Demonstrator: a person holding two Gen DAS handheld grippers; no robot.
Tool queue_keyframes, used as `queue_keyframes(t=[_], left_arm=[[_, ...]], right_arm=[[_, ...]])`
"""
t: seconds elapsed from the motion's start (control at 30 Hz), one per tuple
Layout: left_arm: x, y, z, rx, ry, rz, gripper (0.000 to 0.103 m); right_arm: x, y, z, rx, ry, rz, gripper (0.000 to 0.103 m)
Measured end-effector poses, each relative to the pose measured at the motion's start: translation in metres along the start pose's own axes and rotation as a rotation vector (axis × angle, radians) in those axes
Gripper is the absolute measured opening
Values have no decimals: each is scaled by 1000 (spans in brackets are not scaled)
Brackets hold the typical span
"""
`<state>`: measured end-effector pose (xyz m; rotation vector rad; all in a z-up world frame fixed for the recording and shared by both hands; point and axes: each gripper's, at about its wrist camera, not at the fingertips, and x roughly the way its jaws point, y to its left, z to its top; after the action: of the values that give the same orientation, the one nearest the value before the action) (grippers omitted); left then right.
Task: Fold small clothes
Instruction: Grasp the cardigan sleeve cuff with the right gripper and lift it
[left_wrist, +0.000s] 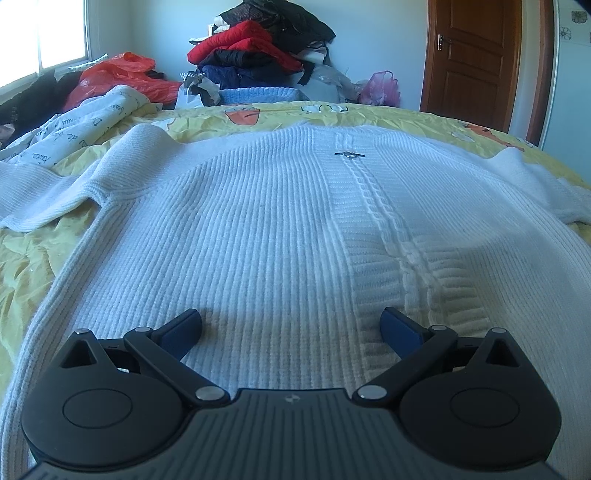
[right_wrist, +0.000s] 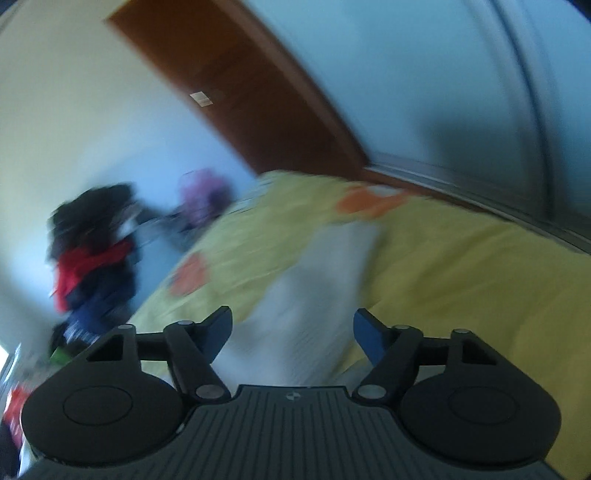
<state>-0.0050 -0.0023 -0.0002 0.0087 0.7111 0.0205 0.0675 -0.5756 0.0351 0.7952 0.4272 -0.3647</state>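
Your left gripper (left_wrist: 291, 325) hangs low over the white knit sweater (left_wrist: 258, 229), fingers spread wide with nothing between them. The sweater lies flat on the yellow bedspread (left_wrist: 33, 258), its cable stripe running from near right to far (a small metal clasp (left_wrist: 349, 154) sits on it). Your right gripper (right_wrist: 291, 328) has fingers apart, empty, above a blurred white sleeve (right_wrist: 317, 266); a brown door (right_wrist: 236, 92) stands beyond.
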Motion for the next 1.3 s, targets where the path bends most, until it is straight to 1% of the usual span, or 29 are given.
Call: queue_keyframes(t=[0.13,0.17,0.23,0.27,0.3,0.33,0.37,0.43,0.5,0.53,0.6,0.7,0.77,0.83,0.9,0.93,0.97,1.07,1.13,1.2,1.23,1.3], left_arm=[[0,0,0,1,0,2,103],[0,0,0,0,0,1,103],[0,0,0,0,0,1,103],[0,0,0,0,0,1,103],[0,0,0,0,0,1,103],[0,0,0,0,0,1,103],[0,0,0,0,0,1,103],[0,0,0,0,0,1,103],[0,0,0,-1,0,1,103],[0,0,0,0,0,1,103],[0,0,0,-1,-1,-1,103],[0,0,0,-1,0,1,103],[0,0,0,0,0,0,103],[0,0,0,0,0,0,103],[0,0,0,0,-1,0,103],[0,0,0,-1,-1,0,103],[0,0,1,-1,-1,-1,103],[1,0,1,0,-1,-1,103],[1,-1,1,-1,-1,-1,103],[2,-1,1,-1,-2,-4,103],[2,-1,1,-2,-2,-6,103],[3,-2,0,1,-3,-8,103]], right_arm=[[31,-14,-3,28,27,-28,69],[35,-16,-4,30,20,-22,66],[43,-16,-5,29,18,-9,53],[45,-14,-6,17,13,-20,45],[49,-13,-9,-4,11,-37,34],[47,-11,-3,-13,15,-51,26],[46,-12,1,-13,19,-61,21],[42,-9,0,-16,7,-61,20],[32,1,-3,-38,-28,-50,19],[19,8,-4,-48,-46,-33,19],[4,28,-9,-81,-74,23,19],[-23,73,-24,-162,-85,147,18],[-45,114,-48,-253,-69,259,18],[-62,152,-80,-333,-33,373,18],[-69,188,-121,-401,39,468,18],[-68,205,-145,-431,97,509,18],[-64,219,-169,-464,149,530,18],[-50,248,-241,-573,283,523,18],[-42,256,-277,-627,336,493,19],[-43,255,-296,-653,365,455,32],[-48,254,-300,-646,359,444,35],[-61,242,-294,-615,346,454,46]])
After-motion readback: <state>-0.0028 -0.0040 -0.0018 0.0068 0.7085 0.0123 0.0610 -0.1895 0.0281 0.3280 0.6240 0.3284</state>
